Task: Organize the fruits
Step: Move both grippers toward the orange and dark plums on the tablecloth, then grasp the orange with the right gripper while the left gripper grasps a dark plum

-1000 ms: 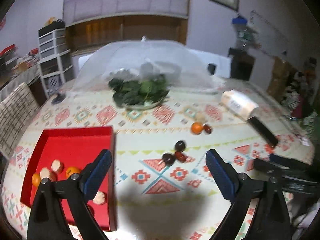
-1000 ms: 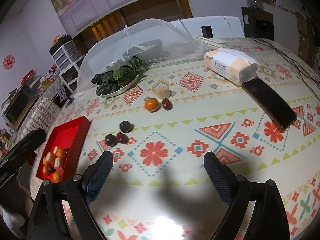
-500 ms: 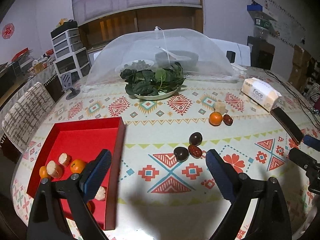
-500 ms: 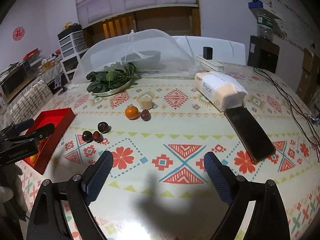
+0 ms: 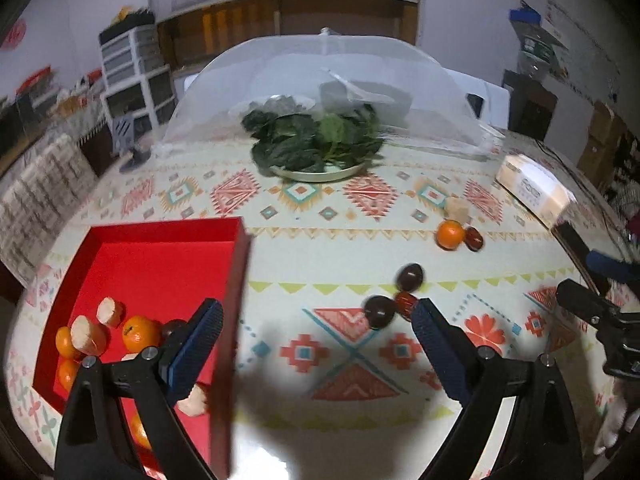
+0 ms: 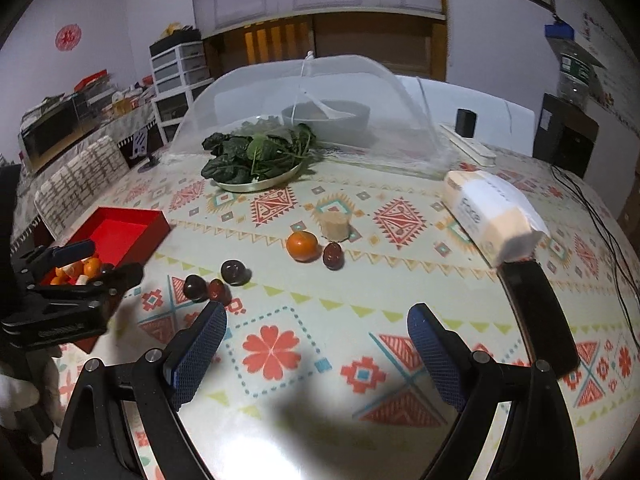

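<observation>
Tissue pack [image 6: 490, 216] reads "Face"; other wall signs illegible.

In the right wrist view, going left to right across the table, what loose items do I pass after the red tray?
Red tray → round dark plum → small red-brown date → orange tangerine → white tissue pack → black phone.

Closer now to the table and tipped lower, left gripper [image 5: 316, 330]: dark fruits [image 5: 394, 298] sit just off its right pad at 2 o'clock, no longer well ahead. Rolled level, right gripper [image 6: 318, 338]; red tray [image 6: 120, 228] shifts from 8 toward 10 o'clock in its view, and left gripper [image 6: 80, 276] looms larger at 9 o'clock.
</observation>
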The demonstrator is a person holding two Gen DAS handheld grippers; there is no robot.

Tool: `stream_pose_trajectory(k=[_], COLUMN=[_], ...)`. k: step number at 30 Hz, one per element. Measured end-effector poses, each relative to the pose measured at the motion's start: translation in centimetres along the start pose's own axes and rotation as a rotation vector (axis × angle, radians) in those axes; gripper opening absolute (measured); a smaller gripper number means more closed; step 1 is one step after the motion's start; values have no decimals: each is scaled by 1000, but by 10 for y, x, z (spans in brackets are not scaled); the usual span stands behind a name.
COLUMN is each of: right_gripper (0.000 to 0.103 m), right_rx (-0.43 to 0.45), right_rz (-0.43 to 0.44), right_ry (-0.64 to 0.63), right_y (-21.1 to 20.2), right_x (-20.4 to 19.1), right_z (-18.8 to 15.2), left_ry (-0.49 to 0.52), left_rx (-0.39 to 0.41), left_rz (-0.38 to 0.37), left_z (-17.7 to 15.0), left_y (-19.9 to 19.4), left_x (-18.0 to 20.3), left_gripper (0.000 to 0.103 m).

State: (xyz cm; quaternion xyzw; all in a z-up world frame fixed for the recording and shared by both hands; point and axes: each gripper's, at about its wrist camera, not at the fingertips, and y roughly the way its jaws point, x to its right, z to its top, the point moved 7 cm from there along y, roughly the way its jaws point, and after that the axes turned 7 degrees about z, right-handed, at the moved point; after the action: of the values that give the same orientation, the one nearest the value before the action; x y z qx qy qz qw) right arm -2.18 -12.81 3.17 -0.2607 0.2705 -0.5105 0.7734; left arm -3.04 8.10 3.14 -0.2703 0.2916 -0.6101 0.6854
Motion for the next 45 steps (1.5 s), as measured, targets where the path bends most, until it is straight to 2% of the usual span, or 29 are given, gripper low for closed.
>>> stream_pose_trajectory(k=[6,11,18,22,25,27,29,30,31,32,36,45], right_gripper=[91,80,79,78,74,67,47,45,38,36,36,36], right_rx=[-61,-92,-87,-115,-140,-139,-153,-158,-162,-166,-132,-15], right_rz=[47,71,126,125,93,84,87,67,57,55,103,180], right_ry=[72,73,63,19,-9,-17,-13,-23,-33,-37,42,139], right_y=[37,69,104,126,139,142,146,148,149,149,140,76], right_x=[17,15,4,-3,-3,-4,-5,-5,-5,-4,3,16], right_z=[7,17,37,43,43,45,45,44,42,40,40,38], left_ry=[-125,-187,-109,-67,-49,-42,-27,-16,-6,4,39,141], left_rx=[-41,-84,-125,-133,-140,-144,-144,-145,-145,-144,-148,-130], left_rz=[-54,-123,-153,-166,-165,-167,-167,-170,-173,-176,-188,-197], left_z=[16,21,12,9,7,6,5,5,4,3,1,13], left_y=[17,33,49,53,56,57,58,59,59,59,60,74], left_x=[-42,-51,-20,-4,2,4,8,11,14,17,28,69], left_gripper=[95,95,95,95,95,95,95,95,95,95,95,94])
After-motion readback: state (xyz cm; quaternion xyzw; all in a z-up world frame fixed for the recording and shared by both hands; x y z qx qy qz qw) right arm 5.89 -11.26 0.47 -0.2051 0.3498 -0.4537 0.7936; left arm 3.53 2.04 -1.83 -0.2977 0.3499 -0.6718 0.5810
